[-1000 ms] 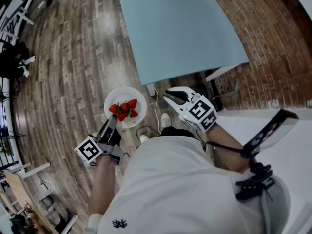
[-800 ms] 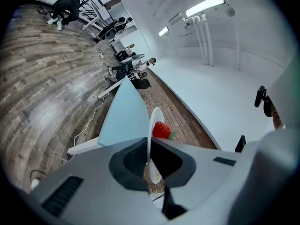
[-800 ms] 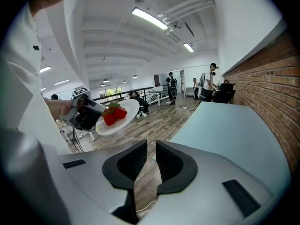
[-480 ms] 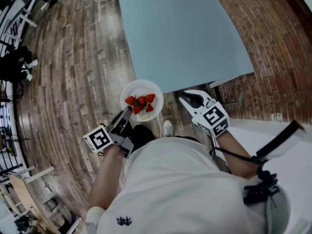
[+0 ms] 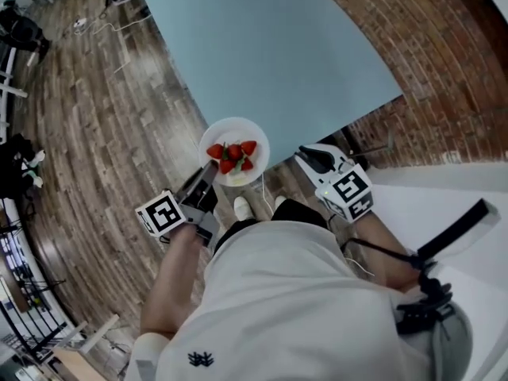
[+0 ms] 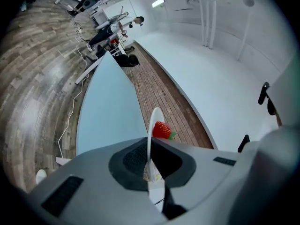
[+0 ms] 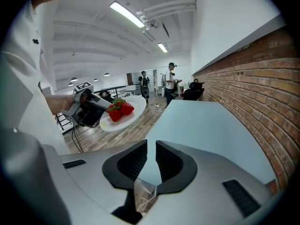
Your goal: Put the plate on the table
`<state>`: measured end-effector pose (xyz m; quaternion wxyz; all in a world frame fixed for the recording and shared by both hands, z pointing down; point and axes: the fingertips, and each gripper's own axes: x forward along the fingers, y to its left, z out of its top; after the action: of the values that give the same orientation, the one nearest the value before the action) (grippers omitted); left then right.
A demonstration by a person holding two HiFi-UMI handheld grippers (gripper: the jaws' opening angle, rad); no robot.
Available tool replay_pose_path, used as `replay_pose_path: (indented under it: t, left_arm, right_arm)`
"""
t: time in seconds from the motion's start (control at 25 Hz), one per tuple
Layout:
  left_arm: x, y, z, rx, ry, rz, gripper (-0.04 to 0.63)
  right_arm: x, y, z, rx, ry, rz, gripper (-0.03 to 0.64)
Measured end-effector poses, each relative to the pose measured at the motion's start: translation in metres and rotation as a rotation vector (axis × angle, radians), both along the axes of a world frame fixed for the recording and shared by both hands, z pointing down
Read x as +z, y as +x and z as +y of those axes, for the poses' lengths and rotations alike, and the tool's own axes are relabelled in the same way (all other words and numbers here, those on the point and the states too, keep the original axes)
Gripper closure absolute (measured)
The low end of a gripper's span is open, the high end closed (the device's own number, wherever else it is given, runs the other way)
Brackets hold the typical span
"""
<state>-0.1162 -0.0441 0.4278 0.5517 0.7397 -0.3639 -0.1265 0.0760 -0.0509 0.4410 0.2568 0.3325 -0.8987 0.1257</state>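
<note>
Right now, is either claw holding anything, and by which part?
The left claw grips the plate of strawberries by its near rim, pinched edge-on between the jaws. The right claw holds nothing.

In the left gripper view we see the plate only edge-on, its near rim buried between the left gripper's pads, with just one strawberry showing past it. In the head view the table runs off the top edge. The people far off in the right gripper view are too small to make out.
</note>
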Motion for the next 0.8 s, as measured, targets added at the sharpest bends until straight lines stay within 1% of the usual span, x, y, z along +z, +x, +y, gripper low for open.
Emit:
replay_pose_path:
  t: [0.12, 0.24, 0.32, 0.44, 0.6, 0.72, 0.8]
  left_arm:
    - [-0.002, -0.006, -0.025, 0.069, 0.027, 0.002, 0.584]
    - [0.005, -0.011, -0.047, 0.084, -0.006, 0.023, 0.584]
    - [0.008, -0.007, -0.064, 0.094, -0.007, 0.037, 0.584]
    - [0.01, 0.01, -0.098, 0.115, -0.001, 0.044, 0.584]
    - [0.025, 0.037, -0.141, 0.128, -0.042, 0.015, 0.584]
    - [0.041, 0.064, -0.173, 0.14, -0.07, 0.023, 0.584]
    - [0.053, 0.082, -0.198, 0.153, -0.075, 0.032, 0.584]
  right_arm:
    - [0.005, -0.004, -0.006, 0.071, -0.007, -0.009, 0.571]
    - [0.009, -0.008, -0.006, 0.116, -0.027, -0.005, 0.571]
    - [0.008, -0.002, -0.013, 0.133, -0.028, 0.008, 0.571]
    - [0.007, 0.014, -0.035, 0.165, -0.021, 0.004, 0.571]
    - [0.005, 0.034, -0.068, 0.18, -0.014, -0.006, 0.571]
    - [0.01, 0.05, -0.088, 0.186, -0.035, -0.01, 0.571]
    - [0.016, 0.062, -0.101, 0.183, -0.057, -0.004, 0.571]
